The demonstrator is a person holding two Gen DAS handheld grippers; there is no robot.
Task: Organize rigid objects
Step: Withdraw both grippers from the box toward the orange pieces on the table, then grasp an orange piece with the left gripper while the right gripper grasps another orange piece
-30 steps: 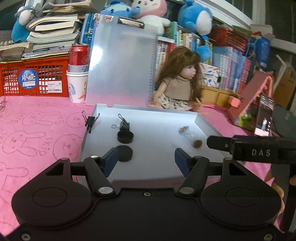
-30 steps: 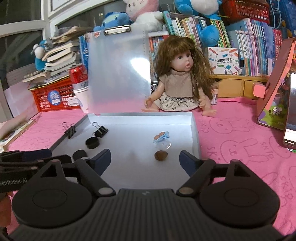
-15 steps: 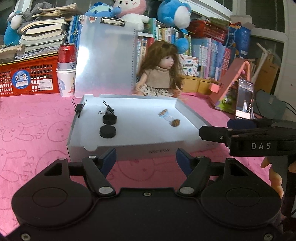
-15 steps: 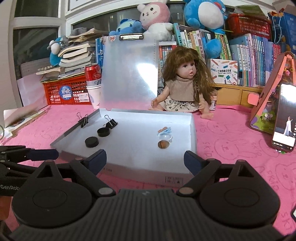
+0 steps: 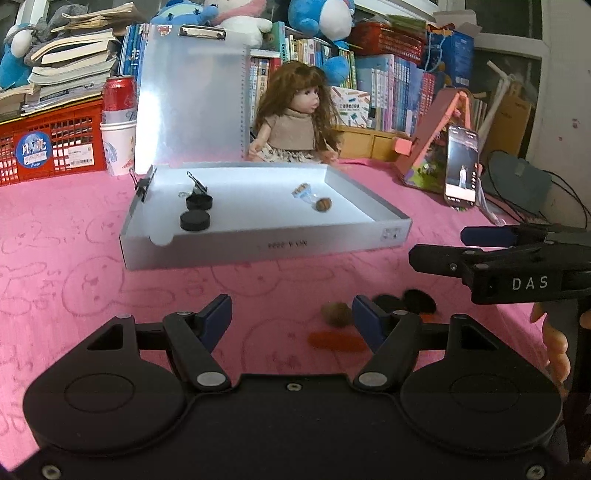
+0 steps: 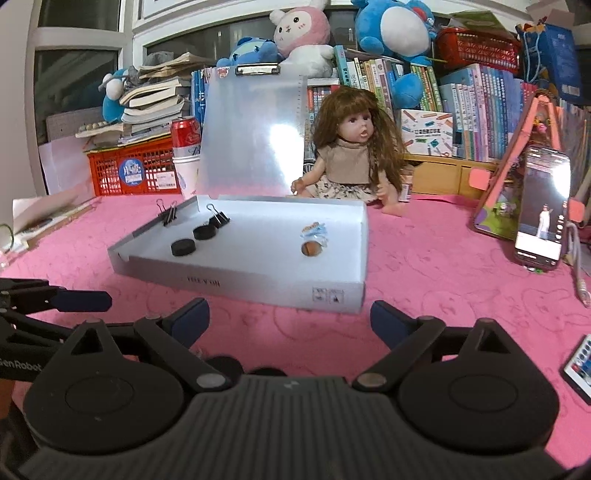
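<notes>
At one o'clock off your left gripper (image 5: 290, 319), just beside its right finger, lies the brown nut (image 5: 336, 314) on the pink cloth; jaws parted, empty. Your right gripper (image 6: 290, 319), just widening, holds nothing.

Box (image 6: 236, 282) mid-table; two caps (image 6: 183, 246) and a clip (image 6: 218, 218) inside left, bottle (image 6: 312, 240) right; doll (image 6: 352, 155) behind.

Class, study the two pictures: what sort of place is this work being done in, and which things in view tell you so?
Most likely a home study or child's room, not a workshop. Crowded bookshelves line the back, plush toys sit on top, and a doll sits on the pink cloth-covered table behind the grey tray.
</notes>
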